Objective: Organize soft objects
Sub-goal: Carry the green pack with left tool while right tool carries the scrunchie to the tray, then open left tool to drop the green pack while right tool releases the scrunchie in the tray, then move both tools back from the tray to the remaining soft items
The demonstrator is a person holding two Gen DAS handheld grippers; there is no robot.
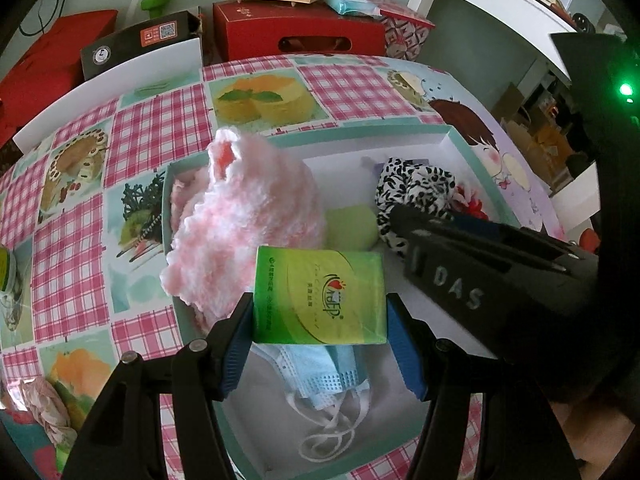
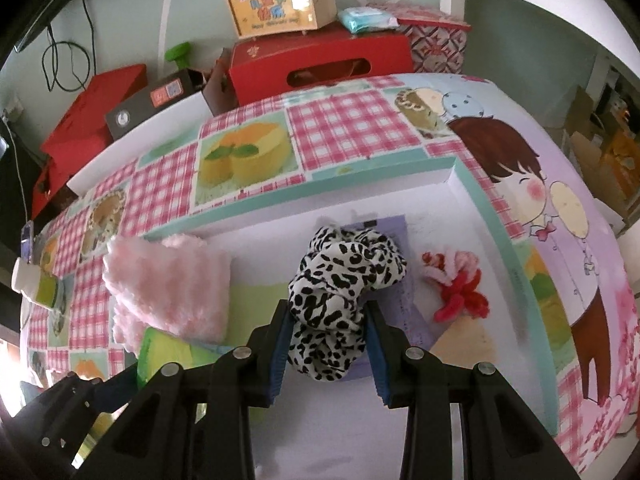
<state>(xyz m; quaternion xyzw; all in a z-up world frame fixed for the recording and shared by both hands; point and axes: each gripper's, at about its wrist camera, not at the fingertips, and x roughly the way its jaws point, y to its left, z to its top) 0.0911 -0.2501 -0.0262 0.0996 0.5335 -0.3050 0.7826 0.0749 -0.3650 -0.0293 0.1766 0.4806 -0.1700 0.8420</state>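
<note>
My left gripper (image 1: 320, 312) is shut on a green tissue pack (image 1: 320, 296) and holds it over the white box with teal rim (image 1: 472, 140). Inside the box lie a fluffy pink cloth (image 1: 248, 216), a blue face mask (image 1: 324, 376) under the pack, and a green sponge (image 1: 352, 226). My right gripper (image 2: 328, 340) is shut on a black-and-white leopard scrunchie (image 2: 340, 280) inside the same box (image 2: 516, 248); the right gripper also shows in the left wrist view (image 1: 400, 220). A red and pink scrunchie (image 2: 456, 280) lies to the right of it. The pink cloth (image 2: 168, 284) is at the left.
The box stands on a pink checked tablecloth (image 1: 72, 256). Red boxes (image 1: 296, 36), a dark carton (image 1: 140, 44) and a yellow case (image 2: 280, 4) stand at the table's far edge. A crumpled wrapper (image 1: 44, 408) lies at the near left.
</note>
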